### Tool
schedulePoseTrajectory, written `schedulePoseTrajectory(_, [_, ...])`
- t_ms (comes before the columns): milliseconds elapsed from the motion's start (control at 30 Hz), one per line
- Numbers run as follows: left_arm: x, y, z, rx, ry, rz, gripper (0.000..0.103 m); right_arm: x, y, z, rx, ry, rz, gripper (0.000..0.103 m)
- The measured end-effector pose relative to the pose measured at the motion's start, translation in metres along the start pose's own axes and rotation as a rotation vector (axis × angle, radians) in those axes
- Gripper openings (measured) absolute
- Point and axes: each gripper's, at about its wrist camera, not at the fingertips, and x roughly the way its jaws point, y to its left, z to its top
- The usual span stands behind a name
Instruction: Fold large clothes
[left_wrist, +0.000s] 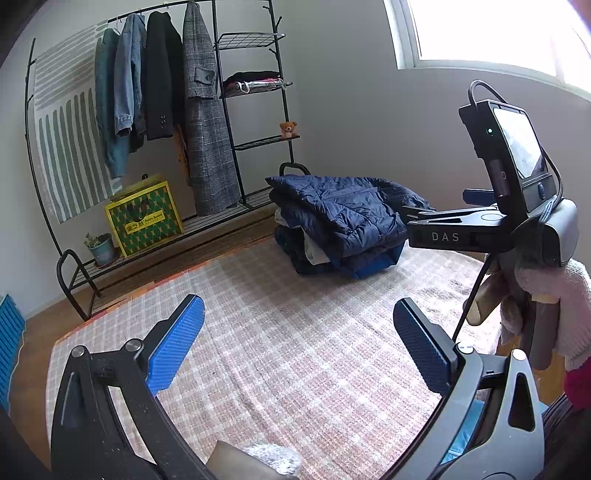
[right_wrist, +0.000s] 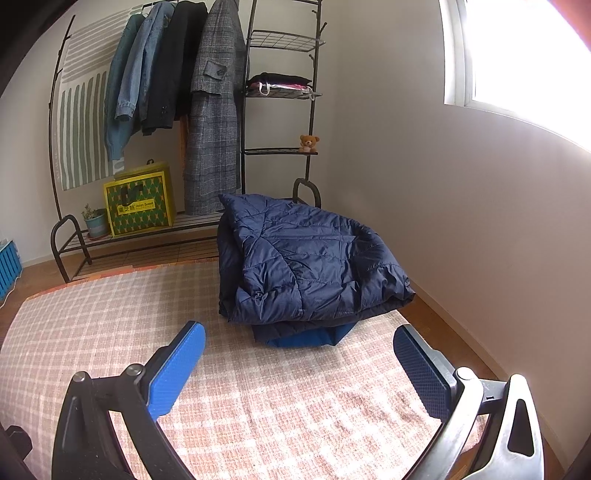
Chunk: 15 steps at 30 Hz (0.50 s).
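Standing over checked rug (right_wrist: 110, 314) | navy puffer jacket (right_wrist: 314, 266) folded atop clothes stack (left_wrist: 332, 254) by wall | looks light, puffy, slippery, springs back; grab hem or collar edge | left gripper (left_wrist: 299, 350) wide, empty | right gripper (right_wrist: 299, 369) wide, empty

Daylight from window (right_wrist: 524, 59) upper right, blown out; soft shadows; sharp focus; heavy fisheye bend, dark corners.

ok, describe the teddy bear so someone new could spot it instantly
Find the black clothes rack against the back wall; its right side has stacked wire shelves. The teddy bear sits on the lowest small shelf, below the shelf with folded clothes. It is the only small brown plush toy there.
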Motion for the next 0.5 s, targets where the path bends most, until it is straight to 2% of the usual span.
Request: schedulePoseTrajectory(500, [-0.0014, 0.0, -0.0005, 0.003, -0.004, 0.003, 0.103, 0.0011, -0.001, -0.0019, -0.001, 0.002, 0.0, 0.103])
